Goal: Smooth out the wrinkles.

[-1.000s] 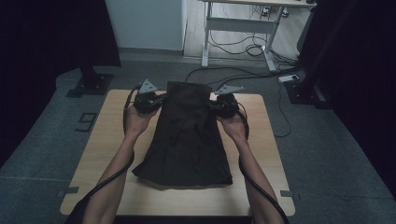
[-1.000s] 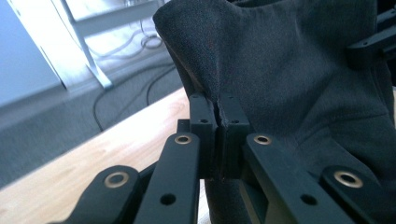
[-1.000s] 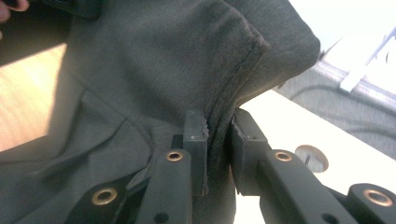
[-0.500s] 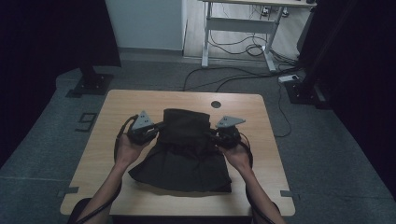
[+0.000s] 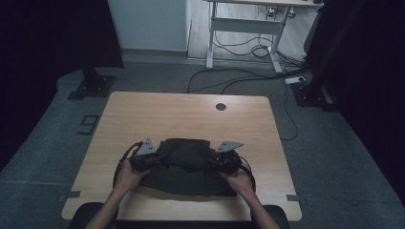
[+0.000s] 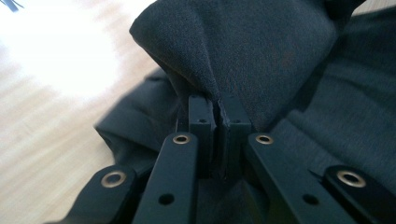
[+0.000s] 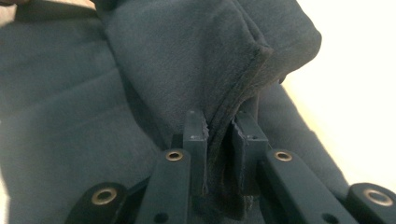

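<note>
So this is the fold-over step on a dark garment, top edge being brought down toward the person's side of the table. Both grippers are clamped on cloth. In the left gripper view the left gripper has its jaws pressed nearly together on a thin pinch of fabric, and the rest bulges up just beyond the fingertips. In the right gripper view the right gripper is pinching a hemmed edge, thicker bunch, so the jaws sit a bit wider apart.

To do it well I'd say: keep both corners level with each other and pulled gently apart so the folded layer lands flat, line the gripped edge up with the layer underneath, and only let go once the cloth rests on it. The right pinch looks bulkier, so watch it doesn't drag a wrinkle.

Pose in the high view: forearms come in from the near edge, hands low over the table, grippers at the garment's two sides pointing forward, with the garment between them and spreading out below.
</note>
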A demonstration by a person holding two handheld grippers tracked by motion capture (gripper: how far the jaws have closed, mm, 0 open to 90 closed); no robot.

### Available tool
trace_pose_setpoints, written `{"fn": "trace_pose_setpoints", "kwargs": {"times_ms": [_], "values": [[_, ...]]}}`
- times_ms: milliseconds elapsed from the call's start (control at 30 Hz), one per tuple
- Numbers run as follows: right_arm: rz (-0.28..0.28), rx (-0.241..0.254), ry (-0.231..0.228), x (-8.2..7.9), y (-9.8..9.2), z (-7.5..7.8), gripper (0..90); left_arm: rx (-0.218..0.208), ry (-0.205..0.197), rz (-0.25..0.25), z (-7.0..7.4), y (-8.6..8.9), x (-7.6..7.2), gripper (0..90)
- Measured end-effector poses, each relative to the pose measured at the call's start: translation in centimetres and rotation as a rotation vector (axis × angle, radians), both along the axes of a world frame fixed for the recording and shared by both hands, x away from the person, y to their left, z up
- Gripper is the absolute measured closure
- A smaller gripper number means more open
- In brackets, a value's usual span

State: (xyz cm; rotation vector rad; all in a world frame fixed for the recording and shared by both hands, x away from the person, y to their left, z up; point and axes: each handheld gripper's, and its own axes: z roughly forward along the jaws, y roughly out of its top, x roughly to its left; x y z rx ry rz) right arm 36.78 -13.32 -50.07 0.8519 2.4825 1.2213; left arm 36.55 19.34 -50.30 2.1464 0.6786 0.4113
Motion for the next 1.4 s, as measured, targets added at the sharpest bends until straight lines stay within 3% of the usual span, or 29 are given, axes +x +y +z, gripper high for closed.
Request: {"fn": "trace_pose_setpoints", "kwargs": {"times_ms": [267,367,467,533,567,700,800,900,967,1000,1067,1167,1267,1400], "values": [[-0.041,-0.008,0.006,1.8,-0.1,-1.1,77.4,0.021,0.020,0.030,-1.3,-0.9,1.4,84.7],[-0.037,0.025,0.026,1.9,-0.5,-1.4,75.1,0.002,0.031,0.043,-1.4,-0.7,1.1,83.1],[-0.038,0.069,0.060,1.4,-1.1,-1.6,61.0,0.000,0.060,0.066,-1.5,-0.1,0.6,63.7],[-0.063,0.086,0.060,1.1,-1.7,-1.6,37.4,0.039,0.063,0.108,-1.7,0.5,0.1,49.0],[-0.084,0.060,0.064,1.0,-2.1,-1.6,31.2,0.041,0.072,0.111,-1.7,1.0,0.0,46.3],[-0.122,0.004,0.079,0.4,-4.7,-2.4,24.7,0.000,0.100,0.144,-1.4,3.4,-0.6,32.5],[-0.180,-0.018,0.096,0.0,-7.1,-2.7,24.5,-0.017,0.093,0.216,-0.7,5.1,-0.4,27.2],[-0.233,0.003,0.096,-0.1,-8.8,-2.2,24.5,-0.089,0.090,0.253,0.4,5.8,0.3,25.4],[-0.247,0.027,0.088,0.0,-9.1,-1.5,23.8,-0.105,0.089,0.253,0.8,5.7,0.5,23.0],[-0.248,0.043,0.086,0.0,-8.7,-1.0,23.4,-0.126,0.079,0.228,1.7,4.6,0.8,21.2],[-0.239,0.065,0.083,0.1,-8.1,-0.4,22.1,-0.130,0.076,0.189,2.3,3.2,0.8,20.6],[-0.194,0.091,0.086,0.1,-5.7,0.5,18.9,-0.108,0.075,0.128,2.5,1.0,0.4,18.9],[-0.160,0.080,0.094,-0.4,-3.2,0.6,15.3,-0.053,0.098,0.091,1.5,-0.7,-0.5,18.3],[-0.151,0.007,0.107,-1.2,-0.9,-0.7,13.8,0.010,0.122,0.114,-0.5,-1.0,-1.5,19.6]]}}
